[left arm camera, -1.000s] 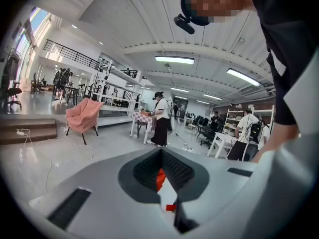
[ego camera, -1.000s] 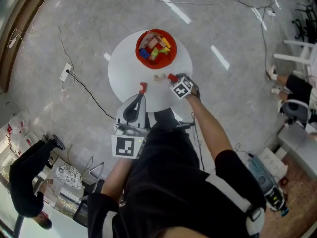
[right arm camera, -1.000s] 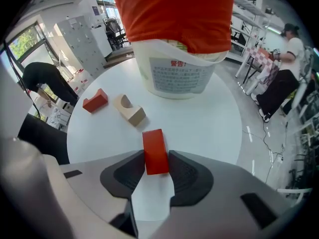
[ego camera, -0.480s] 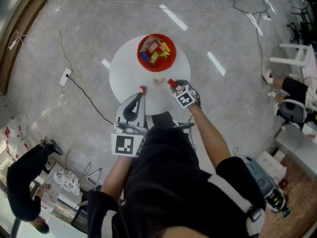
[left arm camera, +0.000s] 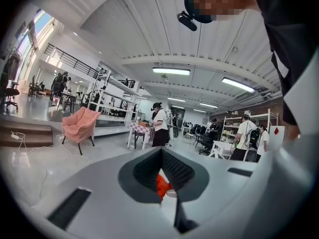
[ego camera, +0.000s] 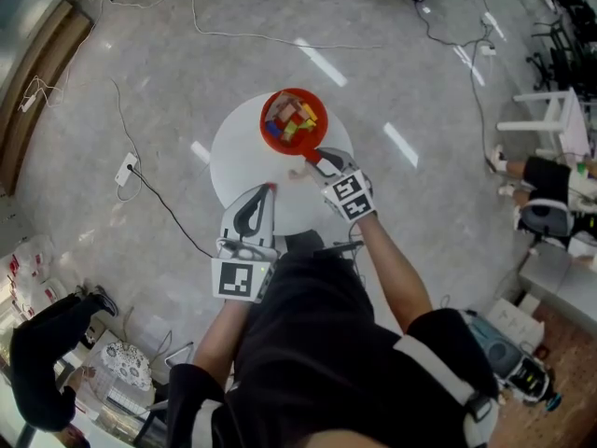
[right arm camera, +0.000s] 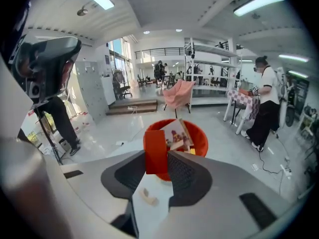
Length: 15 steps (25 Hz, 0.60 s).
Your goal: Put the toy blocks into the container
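A red bowl [ego camera: 276,140] with several coloured blocks stands at the far side of the round white table [ego camera: 233,147]. My right gripper [ego camera: 315,157] hovers just short of the bowl [right arm camera: 199,143], tilted down. Its jaws have just been closing and grip a red block [right arm camera: 155,151]. Below it on the table lies a small beige block [ego camera: 298,173], which also shows between the jaws as the beige block [right arm camera: 146,196]. My left gripper [ego camera: 269,189] is near the table's front edge, shut on a small red block [left arm camera: 162,185].
Cables and a power strip [ego camera: 124,168] lie on the floor left of the table. A white chair [ego camera: 550,119] and a seated person are at the right. Another person in black [ego camera: 47,362] stands at the lower left.
My right gripper has risen from the tabletop with the red block and moved towards the bowl. The left gripper has lifted slightly. The beige block stays on the table.
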Available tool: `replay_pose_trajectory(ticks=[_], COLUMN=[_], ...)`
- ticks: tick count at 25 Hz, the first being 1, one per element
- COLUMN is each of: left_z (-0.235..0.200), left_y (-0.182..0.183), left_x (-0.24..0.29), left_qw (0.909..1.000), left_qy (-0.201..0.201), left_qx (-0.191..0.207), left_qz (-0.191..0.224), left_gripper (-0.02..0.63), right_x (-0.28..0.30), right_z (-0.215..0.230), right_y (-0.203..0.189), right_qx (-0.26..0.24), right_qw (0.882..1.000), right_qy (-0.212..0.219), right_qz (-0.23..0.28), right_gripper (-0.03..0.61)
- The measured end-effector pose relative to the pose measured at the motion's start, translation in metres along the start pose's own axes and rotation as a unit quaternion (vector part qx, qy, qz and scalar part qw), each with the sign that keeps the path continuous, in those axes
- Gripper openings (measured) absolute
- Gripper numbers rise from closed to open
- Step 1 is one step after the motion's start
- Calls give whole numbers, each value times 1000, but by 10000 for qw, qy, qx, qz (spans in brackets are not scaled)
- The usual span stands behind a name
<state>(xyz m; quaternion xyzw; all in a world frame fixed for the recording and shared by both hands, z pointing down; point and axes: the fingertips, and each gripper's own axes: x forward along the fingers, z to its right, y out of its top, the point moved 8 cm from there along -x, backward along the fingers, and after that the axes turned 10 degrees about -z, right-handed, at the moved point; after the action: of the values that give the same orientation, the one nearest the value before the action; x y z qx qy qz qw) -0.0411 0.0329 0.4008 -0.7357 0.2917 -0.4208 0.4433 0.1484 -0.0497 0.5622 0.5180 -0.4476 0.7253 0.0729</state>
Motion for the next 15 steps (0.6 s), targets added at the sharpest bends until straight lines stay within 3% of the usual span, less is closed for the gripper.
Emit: replay_pose_trajectory(ticks=[5,15], left_z=[-1,-10], left_y=[2,1], left_x=[-7,-18], left_qw=[10000,9999], left_qy=[15,115], left_qx=[65,24], left_qz=[8,19], left_gripper=[-2,-2], right_x=[13,53], right_z=[8,17], right_y=[30,32], right_qx=[4,312], right_qw=[9996,9974], right_qy=[-243,-353], right_qz=[143,-538], right_gripper=[130,130])
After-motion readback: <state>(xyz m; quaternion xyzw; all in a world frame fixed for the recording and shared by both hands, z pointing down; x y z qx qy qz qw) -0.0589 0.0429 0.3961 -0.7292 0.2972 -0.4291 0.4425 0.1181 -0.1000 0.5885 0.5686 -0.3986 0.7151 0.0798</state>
